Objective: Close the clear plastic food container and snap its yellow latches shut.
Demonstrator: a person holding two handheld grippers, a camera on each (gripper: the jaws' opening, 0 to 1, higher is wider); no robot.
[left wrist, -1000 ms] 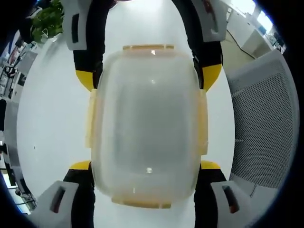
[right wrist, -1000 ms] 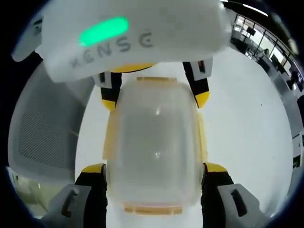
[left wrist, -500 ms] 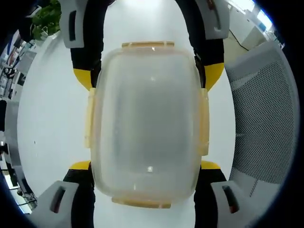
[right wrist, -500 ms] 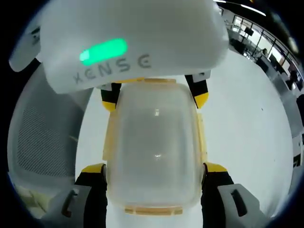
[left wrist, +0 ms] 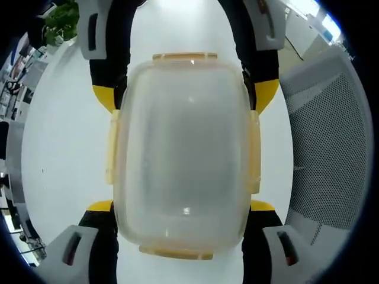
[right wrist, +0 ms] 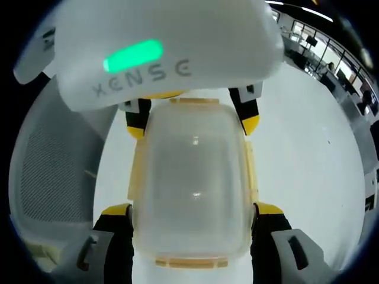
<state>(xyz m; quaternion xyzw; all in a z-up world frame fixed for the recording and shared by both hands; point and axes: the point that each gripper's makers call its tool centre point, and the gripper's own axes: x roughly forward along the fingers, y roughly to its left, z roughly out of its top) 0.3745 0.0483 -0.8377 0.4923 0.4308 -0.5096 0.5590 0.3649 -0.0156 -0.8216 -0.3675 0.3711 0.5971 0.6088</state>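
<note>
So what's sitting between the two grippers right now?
The clear plastic food container with its yellow latches. In the left gripper view it lies between the left gripper at the bottom and the right gripper at the top.

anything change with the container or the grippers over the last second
Almost nothing. The clear plastic food container with yellow latches stays held between both grippers, lid on, with the left gripper at one end and the right gripper at the other. In the right gripper view, the left gripper's white housing with the green light wobbles slightly. The white table and grey mesh chair are unchanged.
</note>
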